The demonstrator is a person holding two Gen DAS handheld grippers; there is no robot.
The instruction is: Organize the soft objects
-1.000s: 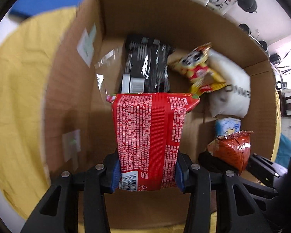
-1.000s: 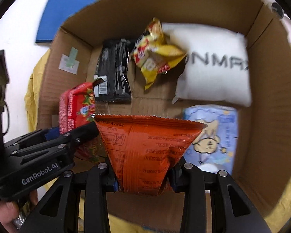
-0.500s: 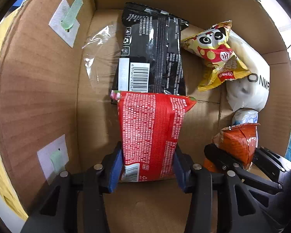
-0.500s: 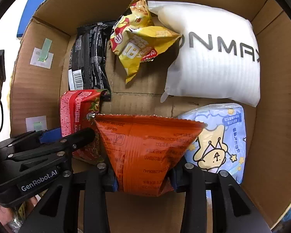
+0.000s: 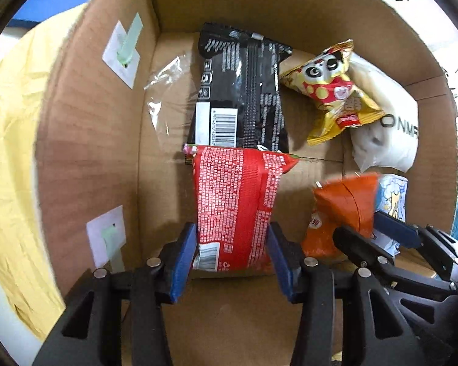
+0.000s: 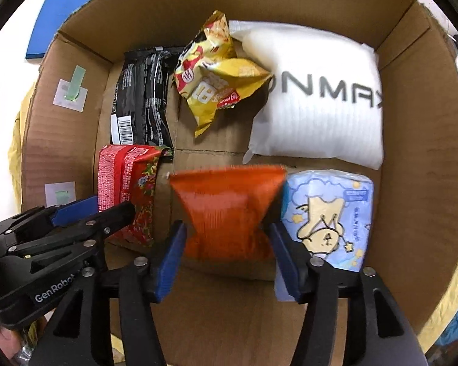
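The red packet (image 5: 235,207) is pinched in the left tongs (image 5: 232,244), low in the cardboard box (image 5: 85,140), its top edge overlapping the black packet (image 5: 244,97). The right tongs (image 6: 226,244) pinch the orange packet (image 6: 226,207), just beside the blue tissue pack (image 6: 329,213). Lower each flat to the box floor before releasing. The yellow snack bag (image 6: 219,73) and white pillow pack (image 6: 317,100) fill the far side.
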